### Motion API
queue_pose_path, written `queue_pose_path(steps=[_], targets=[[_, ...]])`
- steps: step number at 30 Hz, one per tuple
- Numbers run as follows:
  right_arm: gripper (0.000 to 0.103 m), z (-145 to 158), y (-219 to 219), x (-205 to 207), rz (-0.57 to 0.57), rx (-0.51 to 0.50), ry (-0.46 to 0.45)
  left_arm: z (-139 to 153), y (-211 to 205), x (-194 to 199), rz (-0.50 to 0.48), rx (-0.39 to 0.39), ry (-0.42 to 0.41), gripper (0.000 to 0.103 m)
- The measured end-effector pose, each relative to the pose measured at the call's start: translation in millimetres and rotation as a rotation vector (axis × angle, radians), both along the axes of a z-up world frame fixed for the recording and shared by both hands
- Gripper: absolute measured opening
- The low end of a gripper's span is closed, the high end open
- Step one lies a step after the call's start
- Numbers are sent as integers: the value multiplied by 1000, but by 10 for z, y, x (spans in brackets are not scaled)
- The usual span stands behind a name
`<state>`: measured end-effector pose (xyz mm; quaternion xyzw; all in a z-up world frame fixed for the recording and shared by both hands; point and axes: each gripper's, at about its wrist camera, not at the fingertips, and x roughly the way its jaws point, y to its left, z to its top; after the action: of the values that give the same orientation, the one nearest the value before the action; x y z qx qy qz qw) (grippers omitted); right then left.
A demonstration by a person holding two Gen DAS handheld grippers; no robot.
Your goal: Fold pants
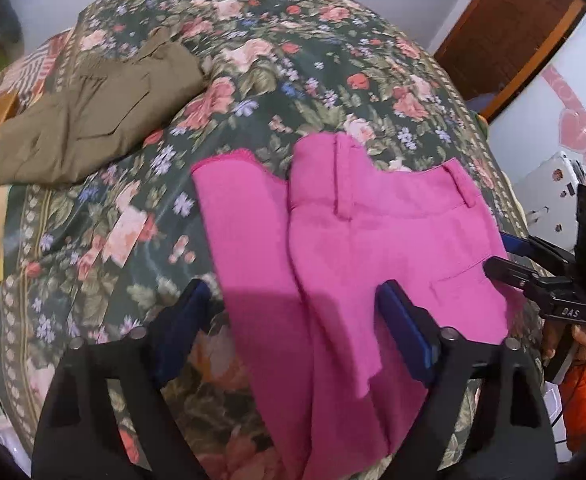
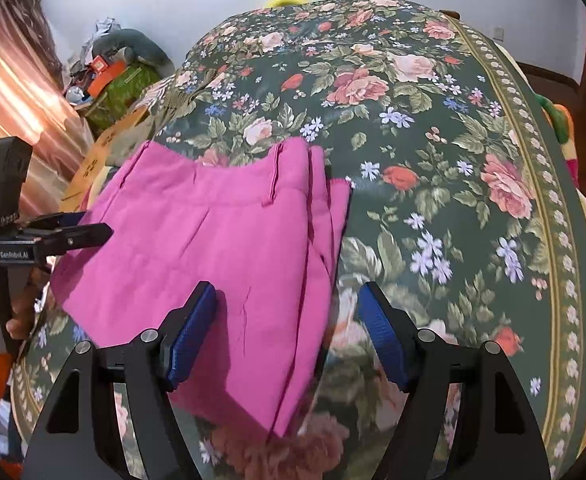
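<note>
The pink pants (image 1: 373,248) lie on the floral bedspread (image 1: 253,80), folded lengthwise with the waistband toward the far side. The left gripper (image 1: 293,312) hovers over one long edge of the pants, its blue fingers (image 1: 407,328) spread apart with cloth lying between them, apparently unpinched, though blur makes this hard to confirm. The right gripper (image 2: 289,316) hangs above the opposite edge, fingers (image 2: 191,336) likewise parted and gripping nothing. A folded olive garment (image 1: 93,116) rests well apart, farther up the bed.
</note>
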<state>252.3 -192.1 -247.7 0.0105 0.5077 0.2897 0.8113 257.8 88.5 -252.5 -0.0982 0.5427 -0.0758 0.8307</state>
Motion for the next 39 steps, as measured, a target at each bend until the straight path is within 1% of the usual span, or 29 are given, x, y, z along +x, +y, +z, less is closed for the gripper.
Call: queue_pose_path(steps=[1, 2, 3, 4, 7, 8, 9, 10, 12, 13, 15, 18, 20, 26, 32, 36, 39], targets=[[61, -4, 13, 17, 4, 3, -4, 1, -12, 15, -11, -8, -1, 71], [58, -9, 23, 22, 9, -3, -10, 3, -30, 32, -23, -15, -1, 60], [51, -8, 29, 29, 14, -5, -15, 1, -58, 50, -34, -16, -1, 52], [40, -5, 33, 42, 19, -1, -15, 2, -73, 66, -38, -11, -3, 50], [30, 2, 28, 80, 7, 21, -5, 17, -124, 85, -36, 20, -24, 43], [22, 6, 21, 76, 2, 25, -7, 26, -125, 77, -38, 28, -34, 40], [16, 12, 10, 75, -7, 27, -10, 42, -145, 62, -37, 42, -48, 37], [13, 26, -3, 79, -16, 32, -11, 48, -141, 60, -36, 45, -53, 36], [11, 87, -20, 47, -29, 48, -23, 94, -144, 39, -32, 55, -71, 29], [10, 123, -9, 28, -29, 47, -34, 122, -144, 28, -33, 58, -80, 27], [10, 248, 55, -34, -15, 32, -76, 224, -144, -19, -34, 67, -106, 20], [9, 485, 178, -118, 11, 20, -136, 378, -136, -78, -39, 88, -148, 15], [9, 629, 268, -148, 23, 17, -173, 485, -97, -123, -29, 111, -183, 14], [9, 972, 607, -137, 39, 25, -264, 847, 254, -165, 25, 127, -272, 14], [9, 1162, 1126, 7, 56, 58, -317, 1157, 747, -32, 99, 197, -354, 14], [9, 1266, 1573, 194, 86, 59, -366, 1226, 1140, 105, 162, 199, -377, 14], [9, 1291, 1846, 363, 98, 72, -382, 1193, 1454, 265, 208, 208, -379, 14]])
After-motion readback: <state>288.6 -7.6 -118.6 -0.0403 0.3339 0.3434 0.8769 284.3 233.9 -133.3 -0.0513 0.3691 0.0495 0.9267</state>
